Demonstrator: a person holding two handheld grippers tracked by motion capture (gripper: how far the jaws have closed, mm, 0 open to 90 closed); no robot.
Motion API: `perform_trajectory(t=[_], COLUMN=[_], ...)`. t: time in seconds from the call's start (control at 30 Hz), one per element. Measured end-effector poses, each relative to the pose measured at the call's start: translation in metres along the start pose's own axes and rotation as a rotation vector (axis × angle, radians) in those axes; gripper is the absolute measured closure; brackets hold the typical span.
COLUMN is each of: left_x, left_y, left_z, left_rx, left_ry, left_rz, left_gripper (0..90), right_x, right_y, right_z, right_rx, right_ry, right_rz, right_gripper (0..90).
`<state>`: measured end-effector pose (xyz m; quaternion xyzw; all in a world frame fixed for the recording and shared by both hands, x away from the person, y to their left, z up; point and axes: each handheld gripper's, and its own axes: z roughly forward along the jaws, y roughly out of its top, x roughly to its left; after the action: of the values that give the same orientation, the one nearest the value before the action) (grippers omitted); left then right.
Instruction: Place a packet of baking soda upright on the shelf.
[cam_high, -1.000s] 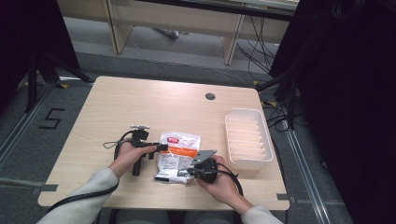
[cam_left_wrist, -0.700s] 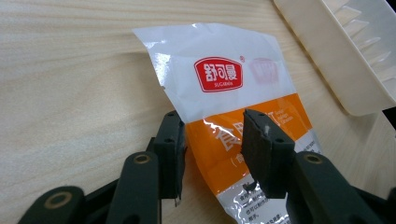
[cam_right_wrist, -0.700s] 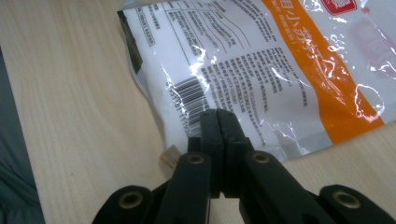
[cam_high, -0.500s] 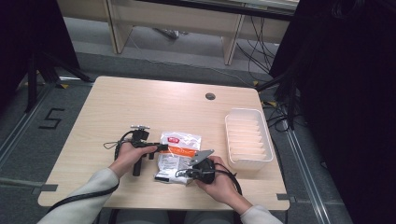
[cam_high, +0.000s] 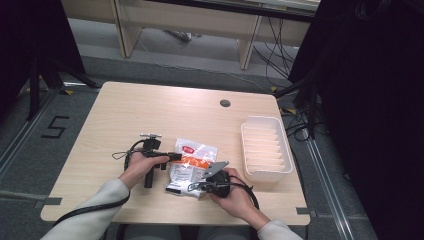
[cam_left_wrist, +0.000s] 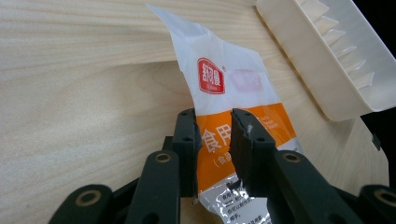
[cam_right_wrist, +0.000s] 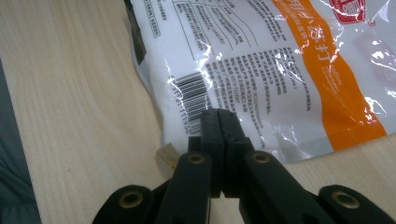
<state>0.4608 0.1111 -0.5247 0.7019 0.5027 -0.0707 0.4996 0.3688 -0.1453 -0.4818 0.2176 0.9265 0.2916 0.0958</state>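
Lying flat, packet (cam_high: 192, 165) runs lengthwise toward the table's (cam_high: 150, 110) far edge.

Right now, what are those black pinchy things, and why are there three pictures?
A person sits at a wooden table holding a tool in each hand. Each tool is a gripper with two black jaws that pinch. One camera looks down from above. The other two ride on the grippers and look along the jaws.

On the table lie a white and orange packet and an empty white tray. The left gripper has its jaws apart around the packet's edge. The right gripper has its jaws pressed together at the packet's other end; whether they pinch it, I cannot tell.
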Motion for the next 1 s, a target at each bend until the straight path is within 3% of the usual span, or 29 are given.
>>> perform_trajectory(t=[0.03, 0.07, 0.1, 0.13, 0.33, 0.4, 0.43, 0.5, 0.57, 0.63, 0.67, 0.7, 0.9, 1.0], left_x=[0.0, 0.0, 0.0, 0.001, 0.0, -0.003, -0.004, -0.007, -0.011, -0.016, -0.017, -0.018, -0.019, -0.021], left_y=[0.0, 0.0, -0.001, -0.001, -0.002, -0.001, -0.001, 0.0, 0.001, 0.0, 0.0, 0.0, 0.0, 0.0], left_z=[0.0, 0.0, 0.0, -0.001, -0.002, -0.002, -0.003, -0.005, -0.006, -0.006, -0.007, -0.007, -0.009, -0.01], left_rx=[-0.001, 0.004, 0.006, 0.022, 0.012, -0.001, -0.005, -0.019, -0.022, -0.019, -0.021, -0.02, -0.03, -0.029], left_ry=[0.002, -0.002, -0.002, -0.001, 0.016, 0.014, 0.01, -0.007, -0.023, -0.036, -0.036, -0.036, -0.045, -0.043], left_rz=[-0.001, 0.006, 0.011, 0.023, 0.063, 0.069, 0.075, 0.088, 0.108, 0.121, 0.128, 0.133, 0.135, 0.138], left_gripper=[71.7, 72.1, 73.4, 74.6, 88.3, 88.9, 89.1, 89.3, 89.4, 89.5, 89.5, 89.5, 89.6, 89.6], right_x=[0.0, 0.002, 0.001, 0.0, 0.0, -0.001, 0.001, 0.001, 0.001, -0.001, 0.0, 0.002, 0.0, 0.001], right_y=[0.0, 0.0, 0.0, 0.0, 0.0, 0.0, 0.0, -0.002, -0.002, -0.001, -0.001, -0.001, -0.002, -0.002], right_z=[0.0, 0.0, 0.001, 0.0, 0.0, 0.0, 0.0, 0.003, 0.002, 0.0, 0.002, 0.001, 0.001, 0.001], right_rx=[0.001, 0.002, -0.005, 0.004, -0.002, -0.002, 0.006, -0.028, -0.017, -0.003, -0.023, -0.012, -0.011, -0.007], right_ry=[-0.002, -0.002, -0.004, 0.001, 0.003, 0.005, 0.009, -0.003, 0.0, 0.003, -0.009, 0.008, 0.0, 0.005], right_rz=[-0.002, 0.026, 0.001, -0.001, -0.003, -0.001, 0.026, 0.023, 0.025, -0.006, 0.002, 0.04, 0.021, 0.038], right_gripper=[90.0, 90.0, 90.0, 90.0, 90.0, 90.0, 90.0, 90.0, 90.0, 90.0, 90.0, 90.0, 90.0, 90.0])
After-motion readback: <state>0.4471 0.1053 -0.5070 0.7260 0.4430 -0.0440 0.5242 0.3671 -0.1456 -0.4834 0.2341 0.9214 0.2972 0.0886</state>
